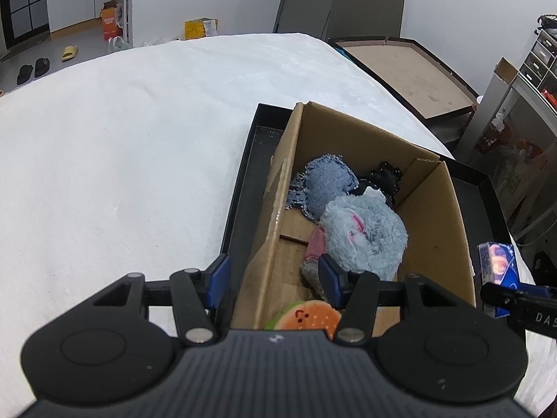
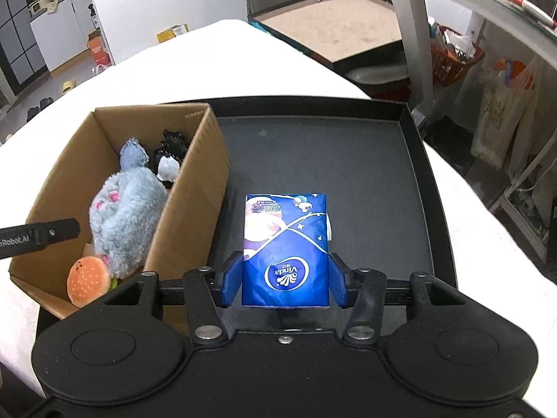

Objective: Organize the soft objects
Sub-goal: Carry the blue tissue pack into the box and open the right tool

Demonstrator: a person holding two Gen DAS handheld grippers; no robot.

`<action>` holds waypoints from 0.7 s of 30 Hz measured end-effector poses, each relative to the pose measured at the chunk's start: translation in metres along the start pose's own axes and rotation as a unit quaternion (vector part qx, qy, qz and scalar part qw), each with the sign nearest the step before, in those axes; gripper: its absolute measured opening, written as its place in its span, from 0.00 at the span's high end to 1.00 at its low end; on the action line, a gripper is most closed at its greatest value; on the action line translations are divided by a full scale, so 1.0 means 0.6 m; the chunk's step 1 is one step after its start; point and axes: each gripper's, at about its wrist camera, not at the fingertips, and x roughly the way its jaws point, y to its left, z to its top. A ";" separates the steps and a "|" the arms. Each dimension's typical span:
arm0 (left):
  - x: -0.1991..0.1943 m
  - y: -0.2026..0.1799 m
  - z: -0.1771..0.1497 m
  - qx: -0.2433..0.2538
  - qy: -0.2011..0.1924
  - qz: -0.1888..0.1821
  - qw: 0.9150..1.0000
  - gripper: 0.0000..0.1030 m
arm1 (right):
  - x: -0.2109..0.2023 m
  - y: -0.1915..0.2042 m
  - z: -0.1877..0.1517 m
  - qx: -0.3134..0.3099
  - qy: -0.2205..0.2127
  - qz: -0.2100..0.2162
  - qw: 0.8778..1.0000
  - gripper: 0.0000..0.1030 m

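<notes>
The right tool (image 2: 284, 280) has its blue pads against both sides of a blue tissue pack (image 2: 286, 248) above the black tray (image 2: 348, 146), beside a cardboard box (image 2: 195, 202) of plush toys.

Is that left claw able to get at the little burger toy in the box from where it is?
Probably yes. The left claw is open above the open-topped cardboard box, and the burger toy lies uncovered right below it. The fluffy blue plush crowds one side, so it may get nudged.
</notes>
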 end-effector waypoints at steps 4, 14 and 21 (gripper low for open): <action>-0.002 0.008 0.001 -0.011 0.001 -0.006 1.000 0.48 | -0.009 0.007 0.011 -0.003 -0.009 -0.003 1.000 0.52; -0.005 0.022 0.002 -0.028 0.008 -0.028 0.999 0.51 | -0.051 0.051 0.047 -0.027 -0.042 0.007 0.999 0.52; -0.006 0.028 -0.002 -0.034 0.012 -0.036 0.999 0.51 | -0.071 0.090 0.061 -0.047 -0.056 0.018 0.997 0.52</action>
